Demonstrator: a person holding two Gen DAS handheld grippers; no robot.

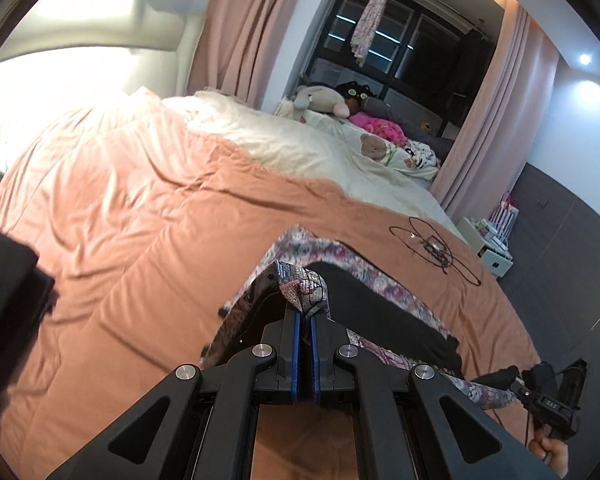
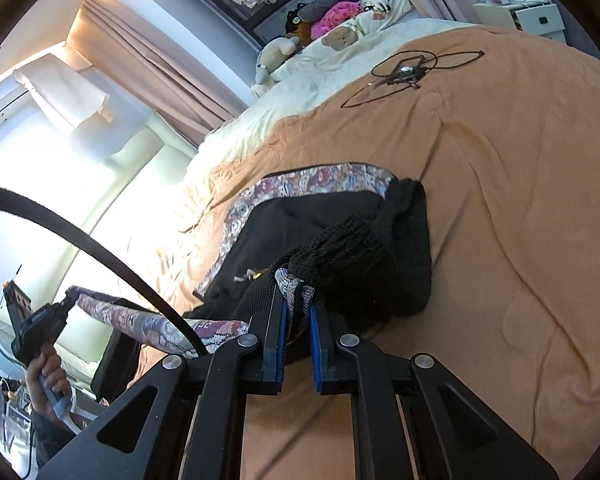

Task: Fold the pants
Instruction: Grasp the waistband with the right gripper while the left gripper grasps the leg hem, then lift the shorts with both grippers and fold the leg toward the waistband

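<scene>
Both jaws are clamped on cloth: the left gripper (image 1: 305, 312) pinches a bunched edge of the patterned pants (image 1: 364, 272) between its blue pads, and the right gripper (image 2: 298, 300) pinches another patterned edge of the same pants (image 2: 300, 184), with black ribbed fabric draped over its tips. Between the two grips the pants hang lifted, a patterned strip stretching from one gripper to the other, while the rest of the garment, black on the inside with a floral border, lies spread on the orange duvet (image 1: 140, 240) of the bed. In the right wrist view a hand (image 2: 46, 376) holds the left gripper's handle at the lower left. Farther along the duvet, well apart from the pants, lies a tangled black cable (image 2: 408, 70). Beyond it the cream sheet (image 1: 284, 140) carries a teddy-bear pillow (image 2: 342, 38), plush toys (image 1: 324, 100) and a pink item near the dark window (image 1: 380, 40). Pink curtains (image 1: 240, 28) hang at both sides, and a white bedside cabinet (image 2: 532, 20) stands beside the bed.
</scene>
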